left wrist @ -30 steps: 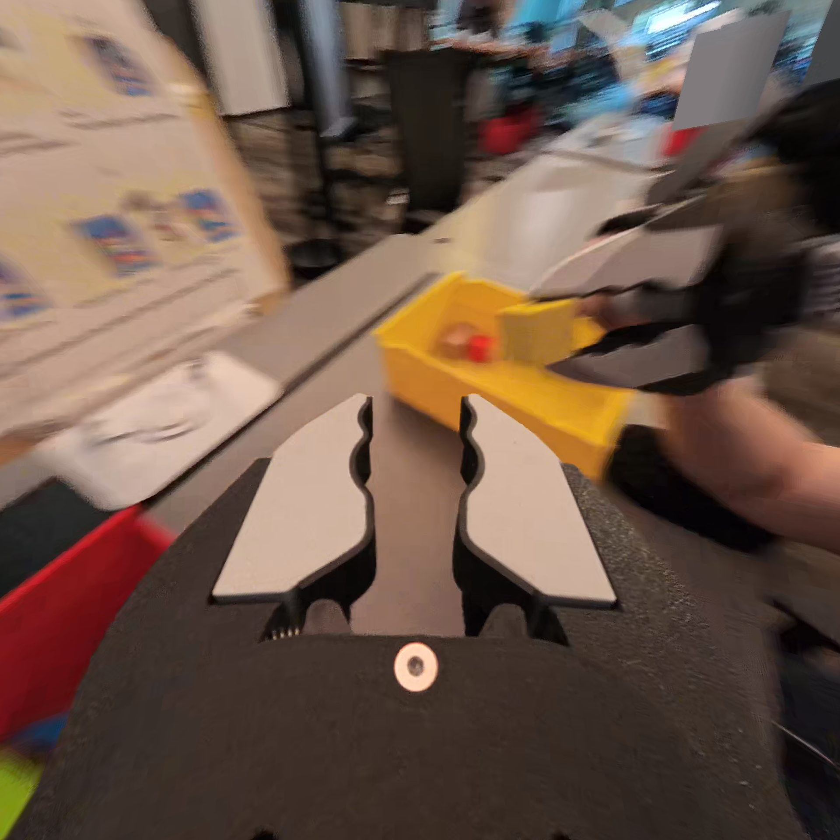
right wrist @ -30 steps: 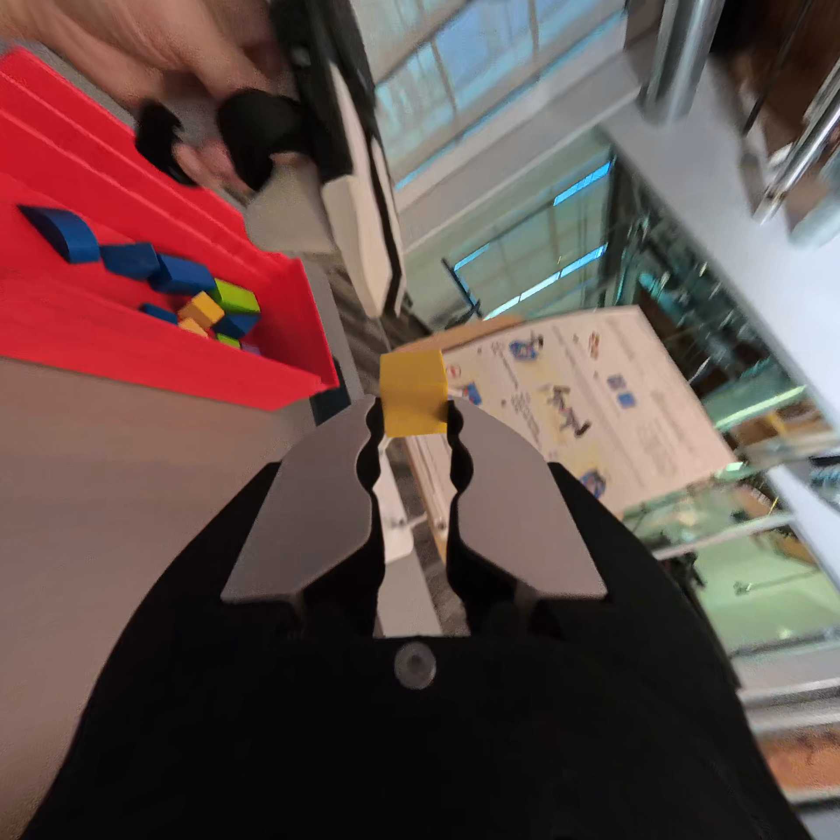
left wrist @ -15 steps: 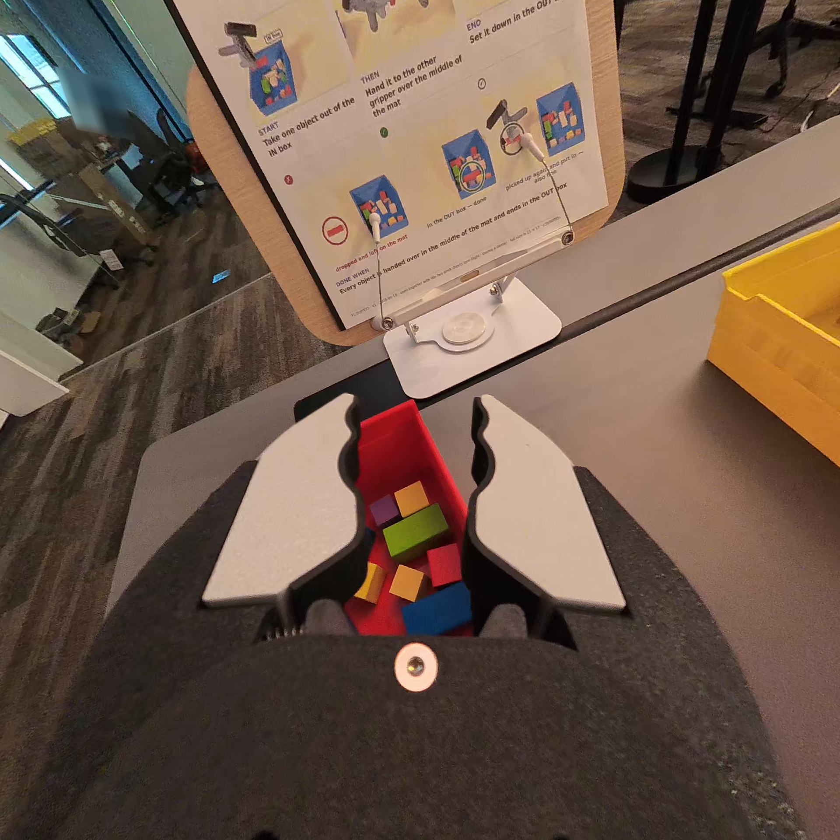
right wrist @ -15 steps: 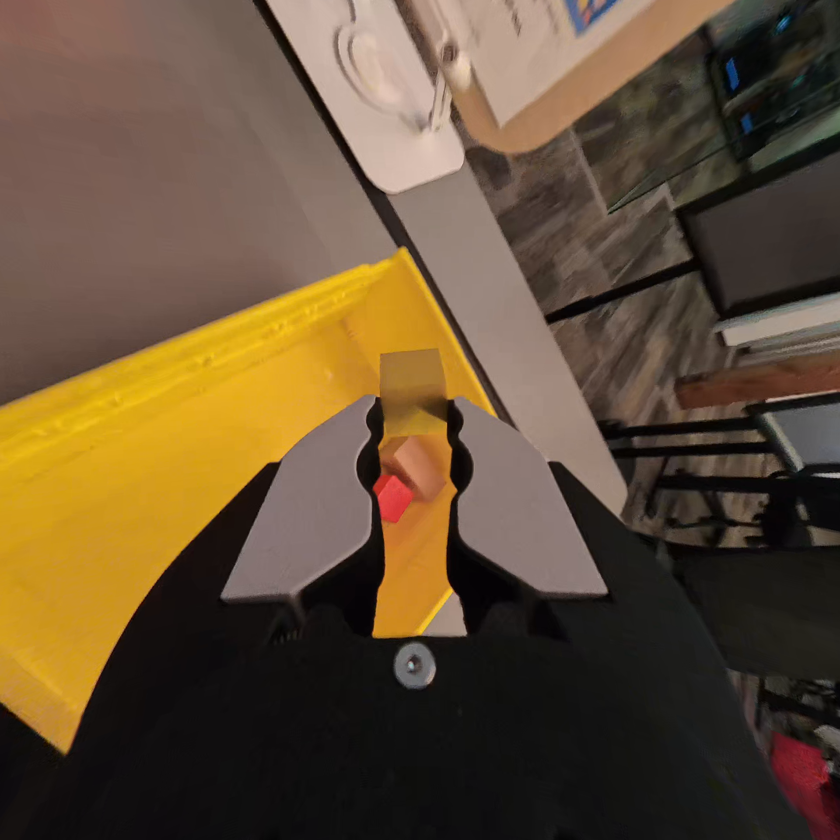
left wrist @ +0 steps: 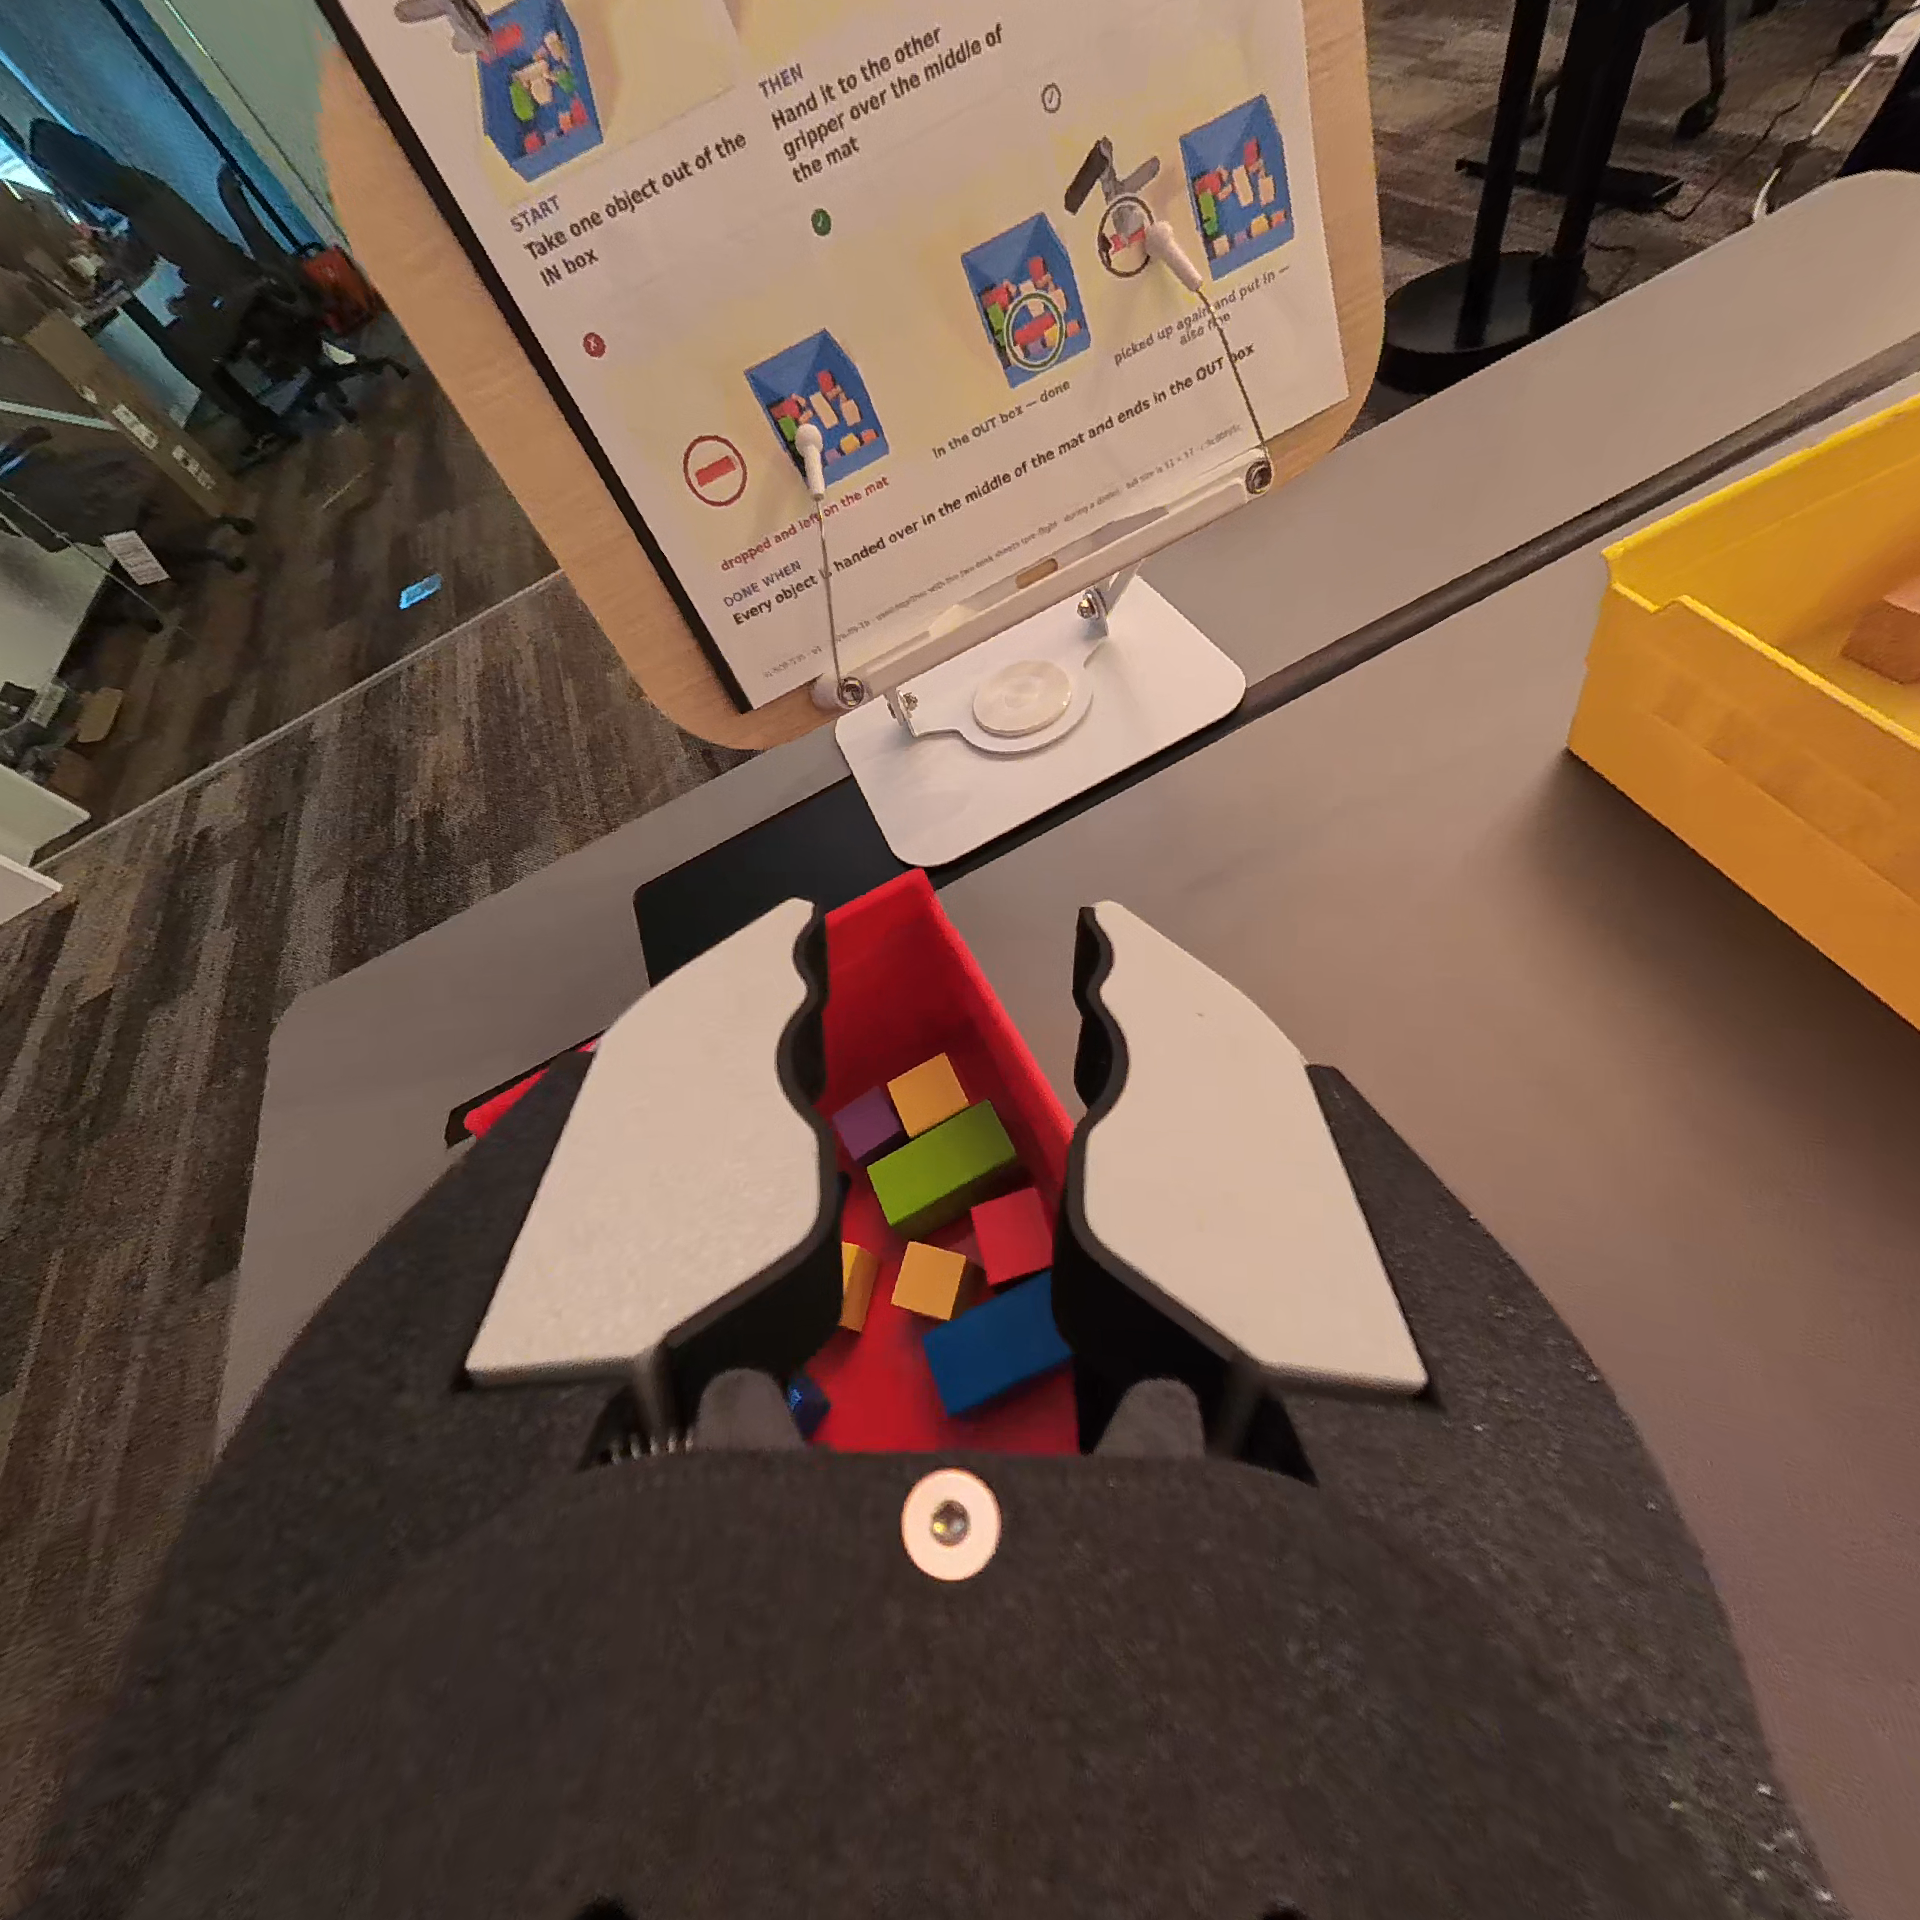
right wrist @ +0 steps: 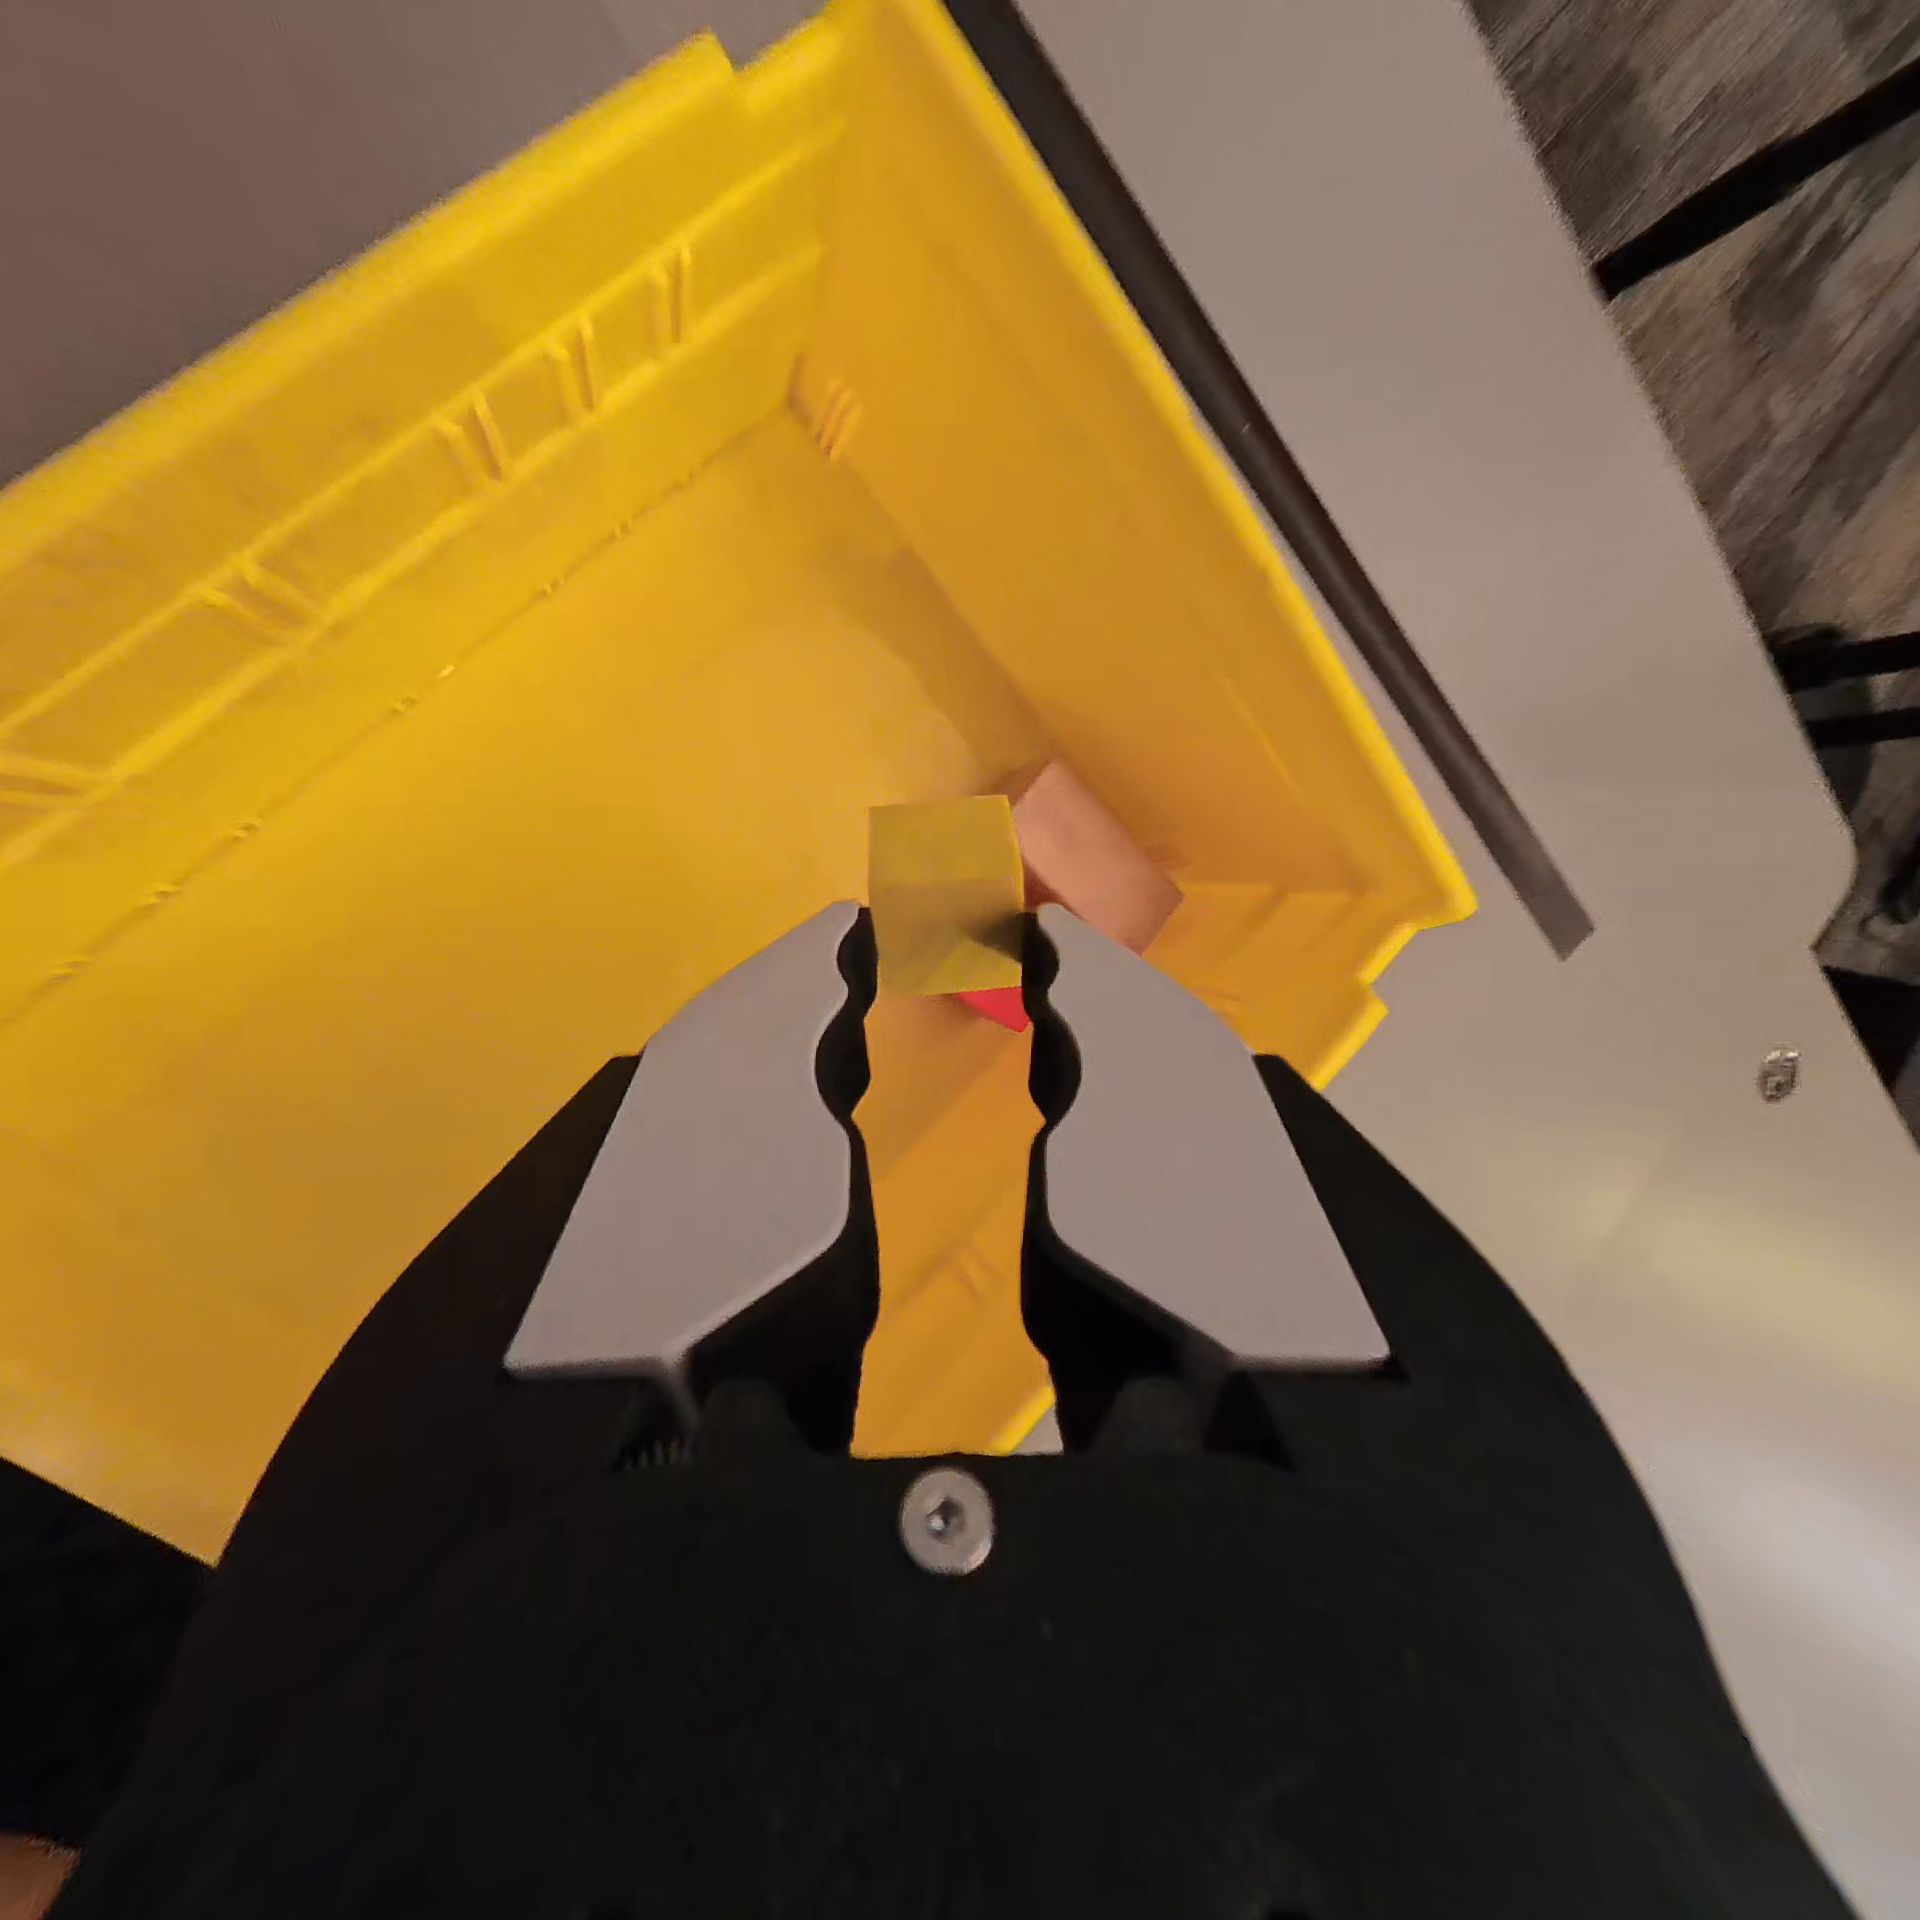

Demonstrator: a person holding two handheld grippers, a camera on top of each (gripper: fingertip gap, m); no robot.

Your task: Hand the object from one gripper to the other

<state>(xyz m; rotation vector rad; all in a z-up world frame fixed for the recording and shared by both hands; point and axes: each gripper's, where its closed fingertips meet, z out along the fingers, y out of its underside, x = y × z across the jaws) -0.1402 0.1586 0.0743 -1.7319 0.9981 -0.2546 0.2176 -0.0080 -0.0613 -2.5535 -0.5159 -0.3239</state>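
My right gripper [right wrist: 943,920] is shut on a yellow block [right wrist: 940,894], held at the fingertips over the inside of the yellow bin [right wrist: 436,665]. A tan wooden block [right wrist: 1091,862] and a red block [right wrist: 995,1006] lie in the bin's corner just beyond and under the held block. My left gripper [left wrist: 943,920] is open and empty above the red bin [left wrist: 925,977]. That bin holds several coloured blocks, among them a green one [left wrist: 940,1164], a blue one [left wrist: 992,1345] and a red one [left wrist: 1010,1234].
A white stand [left wrist: 1039,717] with an instruction sheet [left wrist: 883,291] sits at the table's far edge. The yellow bin [left wrist: 1756,707] shows at the right in the left wrist view. Grey table [left wrist: 1455,987] lies between the bins. The table edge [right wrist: 1756,914] runs right of the yellow bin.
My right gripper swung with the yellow block from near the left gripper to over the yellow bin and lowered toward it. My left gripper turned back over the red bin, still open.
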